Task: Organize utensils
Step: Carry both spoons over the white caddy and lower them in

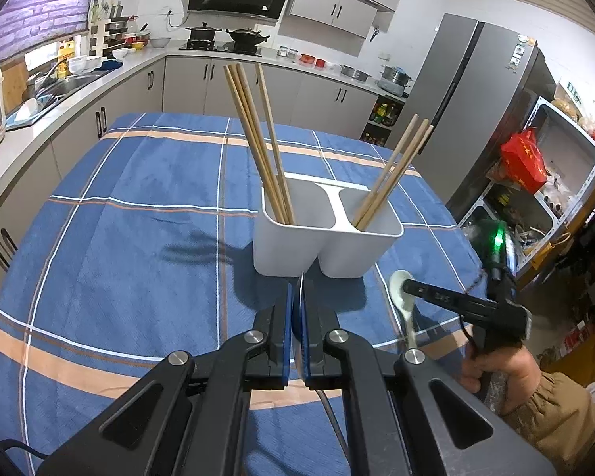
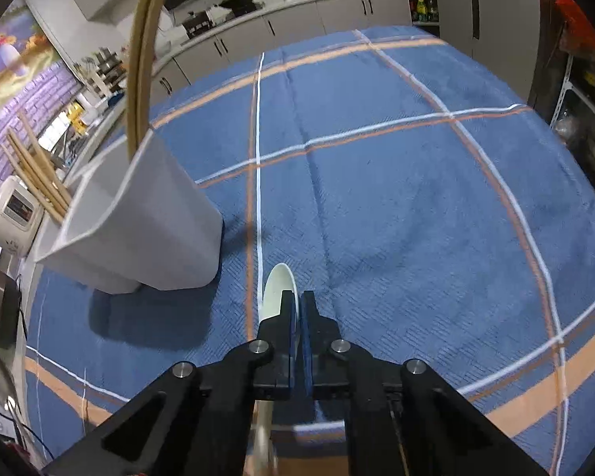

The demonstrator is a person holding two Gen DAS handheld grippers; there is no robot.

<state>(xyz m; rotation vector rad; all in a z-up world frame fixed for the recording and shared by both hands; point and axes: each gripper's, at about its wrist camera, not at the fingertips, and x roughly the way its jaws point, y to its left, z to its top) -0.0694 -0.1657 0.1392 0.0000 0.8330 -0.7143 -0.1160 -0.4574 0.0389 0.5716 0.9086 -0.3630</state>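
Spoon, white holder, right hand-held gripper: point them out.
spoon (image 1: 400, 282): left wrist view, on its bowl
white holder (image 1: 281, 246): left wrist view, on its front wall
right hand-held gripper (image 2: 300, 297): right wrist view, between its fingertips

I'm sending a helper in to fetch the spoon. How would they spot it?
On the blue plaid tablecloth stands a white two-part holder with chopsticks. Just right of its base lies the spoon, under the right gripper. It is pale, glossy and round-bowled, the only utensil outside the holder.

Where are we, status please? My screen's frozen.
Left gripper shut, empty. Right gripper shut at the white spoon on the tablecloth; grip unclear. Chopsticks already in white holder. Nothing blocking.
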